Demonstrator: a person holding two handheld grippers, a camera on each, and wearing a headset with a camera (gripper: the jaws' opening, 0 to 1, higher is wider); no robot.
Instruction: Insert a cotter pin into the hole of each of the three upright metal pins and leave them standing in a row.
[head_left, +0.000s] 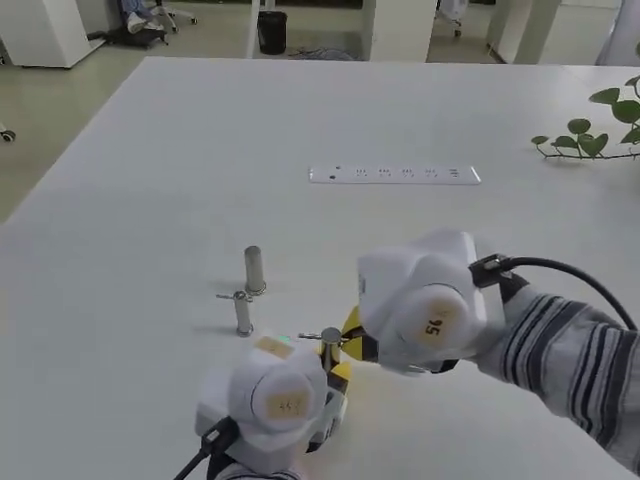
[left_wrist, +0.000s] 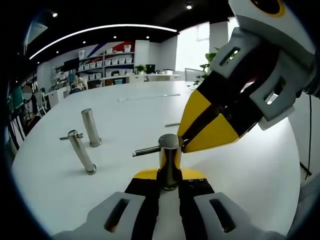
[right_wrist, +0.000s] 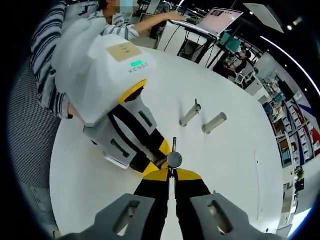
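My left gripper (left_wrist: 169, 176) is shut on the base of an upright metal pin (left_wrist: 169, 152), seen low in the head view (head_left: 331, 350). A thin cotter pin (left_wrist: 146, 149) pokes out of the hole near its top. My right gripper (right_wrist: 171, 174) is shut on the cotter pin's other end, its yellow fingertips (left_wrist: 200, 131) touching the pin's head. Further left a second metal pin (head_left: 243, 314) stands with a cotter pin (head_left: 228, 296) through it. Behind that one stands a bare third pin (head_left: 254, 270).
The white table (head_left: 150, 180) stretches far back, with a white power strip (head_left: 395, 175) across its middle. Plant leaves (head_left: 600, 125) reach in at the right edge. A person (right_wrist: 120, 22) sits at a laptop beyond the table in the right gripper view.
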